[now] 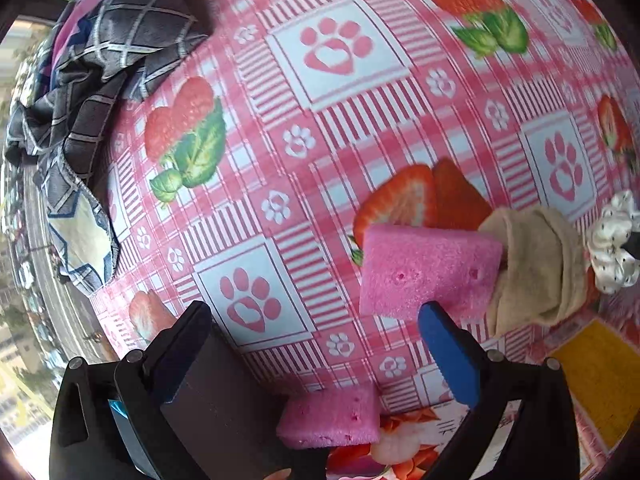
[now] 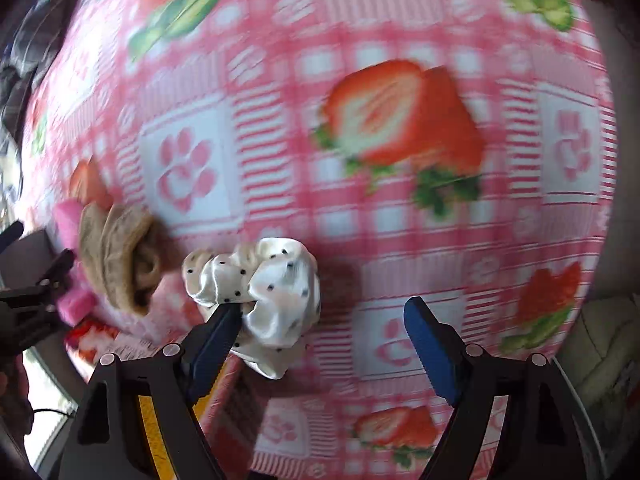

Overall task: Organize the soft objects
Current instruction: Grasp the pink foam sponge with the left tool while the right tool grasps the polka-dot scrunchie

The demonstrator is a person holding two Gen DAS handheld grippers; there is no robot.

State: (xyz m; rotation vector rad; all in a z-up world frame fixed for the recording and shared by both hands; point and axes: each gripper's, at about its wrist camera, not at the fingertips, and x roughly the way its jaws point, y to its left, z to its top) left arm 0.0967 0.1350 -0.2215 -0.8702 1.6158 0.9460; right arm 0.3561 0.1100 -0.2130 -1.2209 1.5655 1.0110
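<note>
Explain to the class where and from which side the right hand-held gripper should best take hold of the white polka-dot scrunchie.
Probably the bunched satin band of the white polka-dot scrunchie on its near side, coming in low along the tablecloth. The right hand-held gripper is open, with its left finger already at the ring's folds, so closing across one gathered section should pinch it. The beige sock lies apart, leaving room.

Pink sponge (image 1: 428, 272) touches crumpled beige sock (image 1: 540, 264); white dotted scrunchie (image 2: 264, 300) lies just beside.
</note>
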